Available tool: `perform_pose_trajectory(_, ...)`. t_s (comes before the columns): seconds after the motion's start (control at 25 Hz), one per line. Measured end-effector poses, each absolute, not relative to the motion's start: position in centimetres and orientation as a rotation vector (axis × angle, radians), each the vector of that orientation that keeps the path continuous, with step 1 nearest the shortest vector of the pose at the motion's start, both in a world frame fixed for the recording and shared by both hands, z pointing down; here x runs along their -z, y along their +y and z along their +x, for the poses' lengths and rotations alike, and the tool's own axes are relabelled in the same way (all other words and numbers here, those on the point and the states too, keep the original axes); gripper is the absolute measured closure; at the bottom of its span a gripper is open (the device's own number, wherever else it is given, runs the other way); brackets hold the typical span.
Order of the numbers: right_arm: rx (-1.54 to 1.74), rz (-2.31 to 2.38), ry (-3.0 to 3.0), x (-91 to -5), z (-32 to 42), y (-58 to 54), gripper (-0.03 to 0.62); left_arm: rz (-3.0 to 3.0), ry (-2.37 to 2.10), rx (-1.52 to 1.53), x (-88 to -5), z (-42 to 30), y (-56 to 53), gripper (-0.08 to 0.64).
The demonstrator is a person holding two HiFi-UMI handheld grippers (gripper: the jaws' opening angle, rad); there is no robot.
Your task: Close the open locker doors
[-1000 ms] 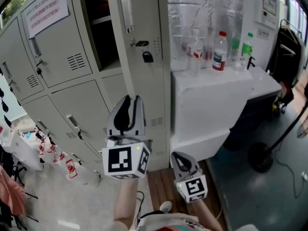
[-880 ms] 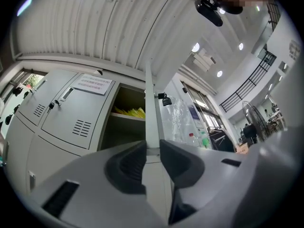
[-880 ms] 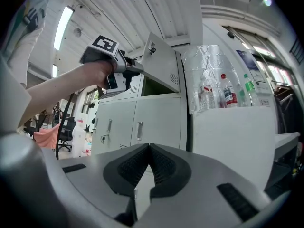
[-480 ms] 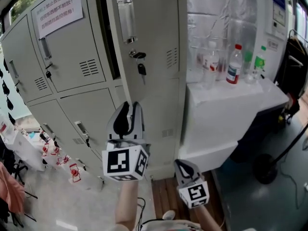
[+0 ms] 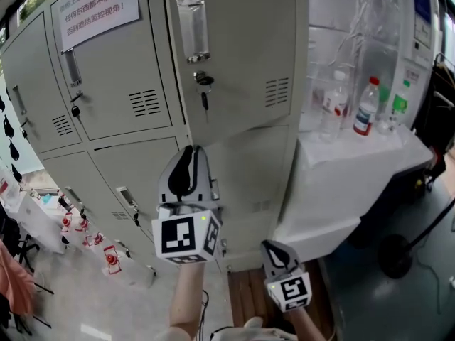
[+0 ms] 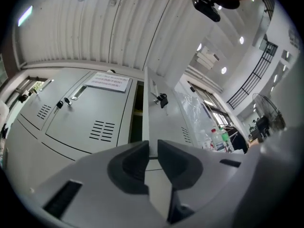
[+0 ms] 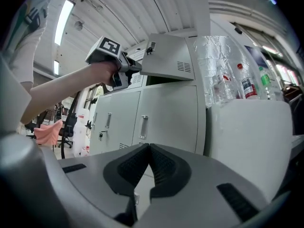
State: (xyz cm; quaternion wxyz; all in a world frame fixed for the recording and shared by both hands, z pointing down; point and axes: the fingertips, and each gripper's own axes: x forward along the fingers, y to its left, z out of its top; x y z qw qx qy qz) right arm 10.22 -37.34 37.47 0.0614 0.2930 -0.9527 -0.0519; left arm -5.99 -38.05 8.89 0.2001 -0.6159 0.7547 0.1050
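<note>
The grey upper locker door (image 5: 242, 55), a key (image 5: 203, 91) hanging in its lock, stands only slightly ajar; a dark gap shows along its hinge-side edge in the left gripper view. My left gripper (image 5: 190, 151) points up at the door's lower left corner. Its jaws are closing, with the door's thin lower edge (image 6: 146, 127) between them. In the right gripper view the left gripper (image 7: 137, 69) grips that corner of the door (image 7: 171, 61). My right gripper (image 5: 277, 248) hangs low before the bottom lockers, shut (image 7: 149, 148) with nothing in it.
Closed locker doors fill the left and the rows below; one bears a white notice (image 5: 96, 9). A white-covered counter (image 5: 355, 169) with several bottles (image 5: 367, 109) stands right of the lockers. A dark stand base (image 5: 398, 254) sits on the floor at right.
The upper locker door has swung from wide open to nearly shut. My left gripper stayed at its lower corner. The right gripper stayed low.
</note>
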Motion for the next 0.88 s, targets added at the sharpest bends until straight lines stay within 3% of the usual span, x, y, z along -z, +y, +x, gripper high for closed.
perform_pose_trajectory(0.88, 0.164, 0.703, -2.877, -38.6, 4.3, -42.0, 0.586, -1.548, 2.193, -0.095, -7.2, -12.8, -44.1, 0.511)
